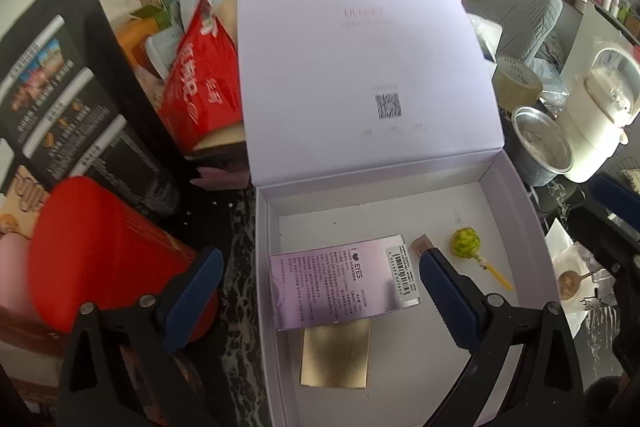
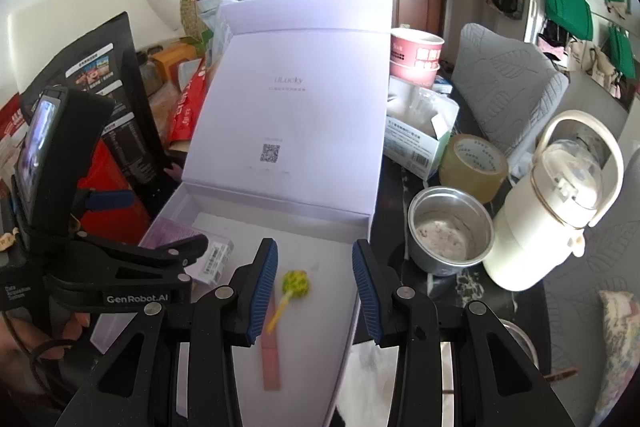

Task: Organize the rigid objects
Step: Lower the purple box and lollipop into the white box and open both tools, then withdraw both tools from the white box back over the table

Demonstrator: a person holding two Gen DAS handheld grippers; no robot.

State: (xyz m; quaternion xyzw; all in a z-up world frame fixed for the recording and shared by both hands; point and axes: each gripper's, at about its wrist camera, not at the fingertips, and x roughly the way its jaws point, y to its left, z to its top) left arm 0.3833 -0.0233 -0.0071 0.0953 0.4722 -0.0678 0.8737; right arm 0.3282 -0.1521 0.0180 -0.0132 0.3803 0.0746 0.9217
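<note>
While angled steeply down, my left gripper (image 1: 316, 283) spreads wide, empty, straddling the white box's (image 1: 516, 187) left wall; lavender carton (image 1: 340, 283) lies inside. Right view: my right gripper (image 2: 314, 291) gapes narrower, empty, over the lollipop (image 2: 295, 281) in the box.

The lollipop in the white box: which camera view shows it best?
The left wrist view shows the lollipop best: its green wrapped head and yellow stick lie uncovered on the floor of the white box. In the right wrist view it is blurred, between the right hand-held gripper's open fingers.
</note>
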